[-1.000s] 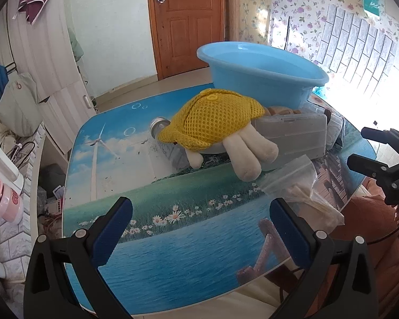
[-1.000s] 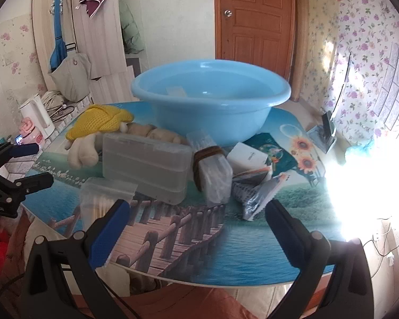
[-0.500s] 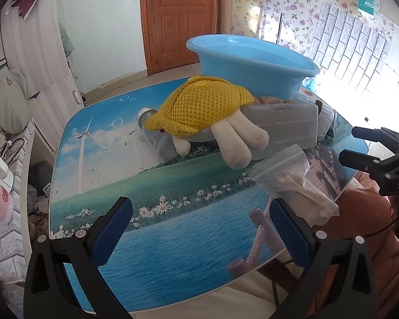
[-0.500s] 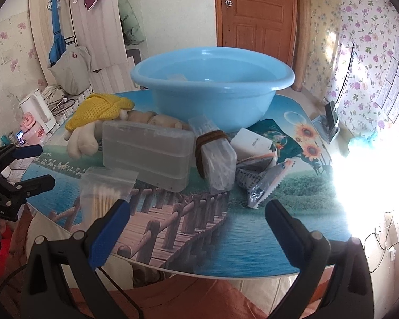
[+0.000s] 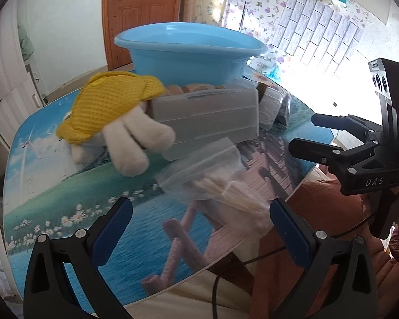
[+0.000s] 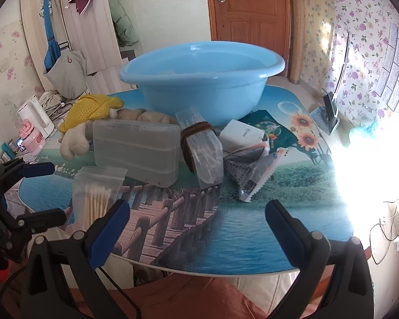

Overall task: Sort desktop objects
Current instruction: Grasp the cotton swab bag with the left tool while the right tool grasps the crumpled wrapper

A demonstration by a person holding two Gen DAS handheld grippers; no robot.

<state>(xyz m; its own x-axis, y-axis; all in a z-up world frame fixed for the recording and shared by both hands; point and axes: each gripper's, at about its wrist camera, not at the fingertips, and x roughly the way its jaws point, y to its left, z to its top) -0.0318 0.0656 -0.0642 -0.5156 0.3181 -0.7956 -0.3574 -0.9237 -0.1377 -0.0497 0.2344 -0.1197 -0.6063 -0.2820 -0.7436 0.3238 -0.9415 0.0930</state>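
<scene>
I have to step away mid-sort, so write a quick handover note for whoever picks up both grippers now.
Left gripper: open, empty, low over the near table edge, aimed at the swab bag.
Right gripper: open, empty, over the near edge, facing the pile.
Things: blue basin at the back of the table; before it lie the plush toy, clear case, banded box, white box and foil packets.
Done: nothing visibly sorted; the basin's contents cannot be made out.
Left: everything, likely starting with the swab bag.
</scene>
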